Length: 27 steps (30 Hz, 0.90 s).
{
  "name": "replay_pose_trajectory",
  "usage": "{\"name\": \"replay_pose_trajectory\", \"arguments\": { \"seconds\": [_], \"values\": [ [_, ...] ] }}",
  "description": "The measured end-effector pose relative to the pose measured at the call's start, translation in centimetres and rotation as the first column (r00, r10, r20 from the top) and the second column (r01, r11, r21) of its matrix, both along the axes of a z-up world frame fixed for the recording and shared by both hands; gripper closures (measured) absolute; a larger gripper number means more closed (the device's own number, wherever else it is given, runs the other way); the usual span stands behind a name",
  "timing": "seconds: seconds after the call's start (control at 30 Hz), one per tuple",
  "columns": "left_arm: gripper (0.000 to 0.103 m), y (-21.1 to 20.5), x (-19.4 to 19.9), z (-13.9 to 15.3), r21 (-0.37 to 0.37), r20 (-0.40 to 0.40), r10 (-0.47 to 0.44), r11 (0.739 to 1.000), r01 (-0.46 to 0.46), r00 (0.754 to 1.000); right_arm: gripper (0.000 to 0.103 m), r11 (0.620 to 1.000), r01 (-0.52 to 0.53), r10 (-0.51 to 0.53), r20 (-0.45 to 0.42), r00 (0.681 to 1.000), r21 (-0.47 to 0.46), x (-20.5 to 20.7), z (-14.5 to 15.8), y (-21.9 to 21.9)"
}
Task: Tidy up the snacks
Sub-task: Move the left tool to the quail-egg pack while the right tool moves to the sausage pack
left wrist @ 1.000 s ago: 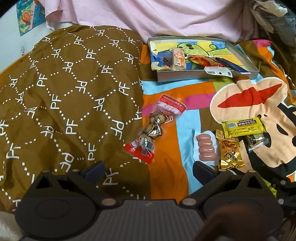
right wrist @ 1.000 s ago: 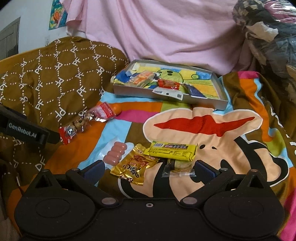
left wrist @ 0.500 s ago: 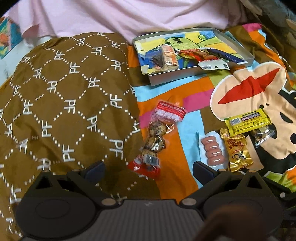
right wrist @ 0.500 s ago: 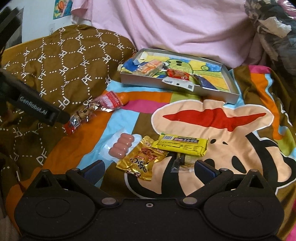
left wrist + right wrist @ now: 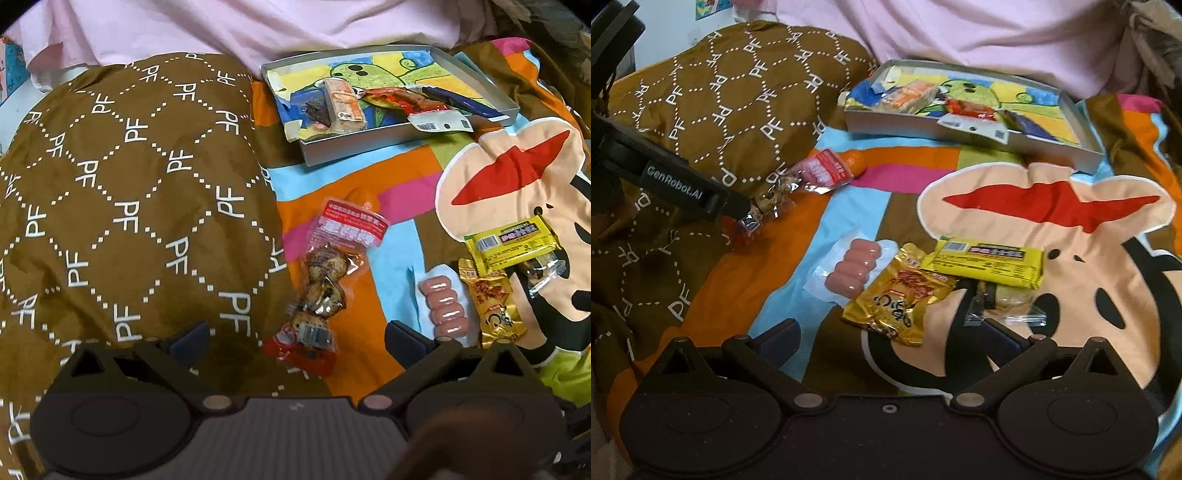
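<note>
From the left wrist, the left gripper (image 5: 297,334) hangs with jaws apart over the bed, the long clear red-ended snack packet (image 5: 325,280) lying between its fingers. A brown PF-patterned pillow (image 5: 129,206) crowds the left side. The shallow grey cardboard tray (image 5: 476,79) sits beyond.

From the right wrist, the right gripper (image 5: 890,338) is spread wide and empty; the gold foil sachet (image 5: 899,299), yellow bar wrapper (image 5: 988,262) and pink sausage pack (image 5: 855,271) lie just ahead, overlapping.
</note>
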<state>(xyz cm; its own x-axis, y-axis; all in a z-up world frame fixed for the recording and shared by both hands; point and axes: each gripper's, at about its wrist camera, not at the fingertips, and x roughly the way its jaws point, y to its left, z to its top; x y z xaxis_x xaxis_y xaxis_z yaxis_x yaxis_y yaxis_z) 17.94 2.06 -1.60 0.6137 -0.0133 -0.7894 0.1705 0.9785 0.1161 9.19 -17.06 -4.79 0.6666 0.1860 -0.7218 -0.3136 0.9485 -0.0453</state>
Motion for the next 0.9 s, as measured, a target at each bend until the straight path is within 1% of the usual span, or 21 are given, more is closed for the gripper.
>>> {"name": "replay_pose_trajectory", "arguments": {
  "seconds": [0.13,0.23,0.33,0.4,0.53,0.7,0.77,0.9],
  "values": [
    [0.000,0.5,1.3,-0.5,-0.007,-0.024,-0.016,1.000,0.015,1.000,0.001,0.998,-0.045,0.046,-0.024,0.999,0.032,1.3,-0.4,0.5],
    [0.000,1.0,2.4,-1.0,-0.033,-0.053,-0.024,0.999,0.022,0.998,0.001,0.995,-0.073,0.076,-0.041,0.996,0.063,2.3,-0.9,0.8],
    [0.000,1.3,3.3,-1.2,-0.058,-0.065,-0.041,0.998,0.037,0.997,0.008,0.987,-0.108,0.116,-0.059,0.992,0.118,3.4,-1.3,1.2],
    [0.000,1.4,3.8,-1.3,-0.065,-0.065,-0.049,0.997,0.044,0.997,0.009,0.982,-0.128,0.137,-0.054,0.989,0.140,4.0,-1.4,1.6],
    [0.000,1.1,4.4,-1.6,-0.052,-0.058,-0.063,0.997,0.060,0.996,0.015,0.977,-0.149,0.156,-0.038,0.987,0.151,5.6,-1.8,2.4],
    [0.001,0.4,4.8,-1.8,-0.035,-0.040,-0.096,0.995,0.094,0.995,0.018,0.973,-0.138,0.150,-0.053,0.987,0.187,7.6,-2.7,2.9],
    [0.001,0.0,4.9,-2.0,-0.028,-0.035,-0.109,0.994,0.108,0.993,0.018,0.978,-0.123,0.134,-0.054,0.990,0.169,8.2,-3.1,3.1],
    [0.002,-0.2,5.1,-2.3,-0.028,-0.040,-0.117,0.993,0.116,0.992,0.018,0.994,-0.070,0.077,-0.075,0.994,0.086,8.7,-3.7,3.2]
  ]
}}
